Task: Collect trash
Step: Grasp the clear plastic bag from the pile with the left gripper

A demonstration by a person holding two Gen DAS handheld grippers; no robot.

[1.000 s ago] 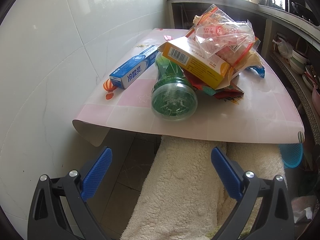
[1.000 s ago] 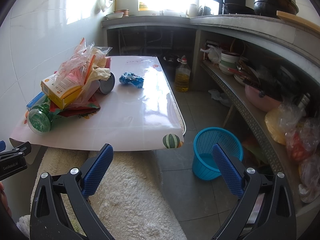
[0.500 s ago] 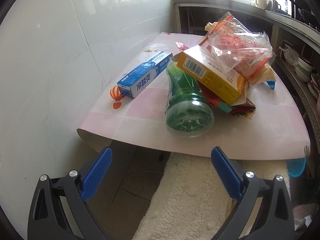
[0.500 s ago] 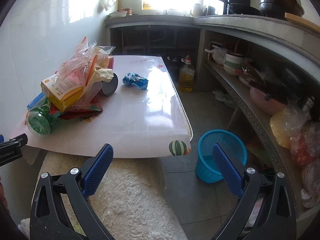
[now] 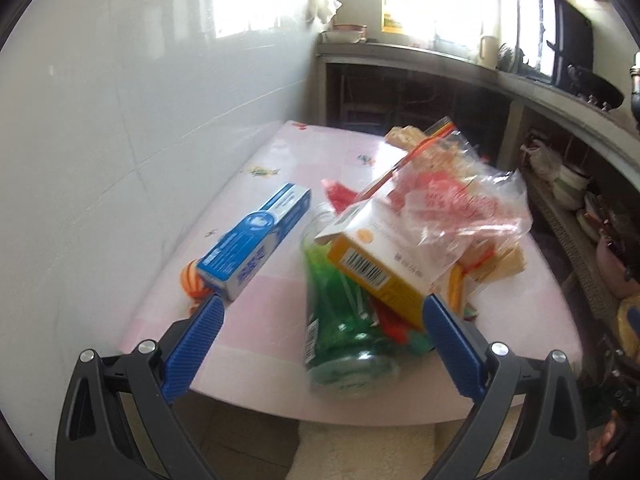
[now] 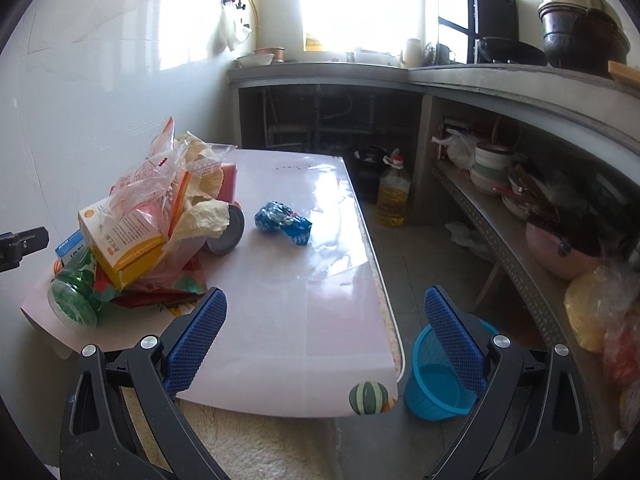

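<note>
A low table covered with a pink sheet is seen against the white tiled wall on the left. The trash is heaped on the table's near-left part: a green plastic bottle lying on its side with its base toward the near edge, a yellow carton resting across it, and a clear crumpled bag on top of the carton. A blue toothpaste box lies just left of the bottle, apart from the heap. A crumpled blue wrapper sits alone further along the table, right of the heap. A blue basket stands on the floor, off the table's near-right corner.

The left gripper is held wide open around the bottle's near end; nothing is gripped. The right gripper is likewise spread wide and empty, above the table's near edge.
</note>
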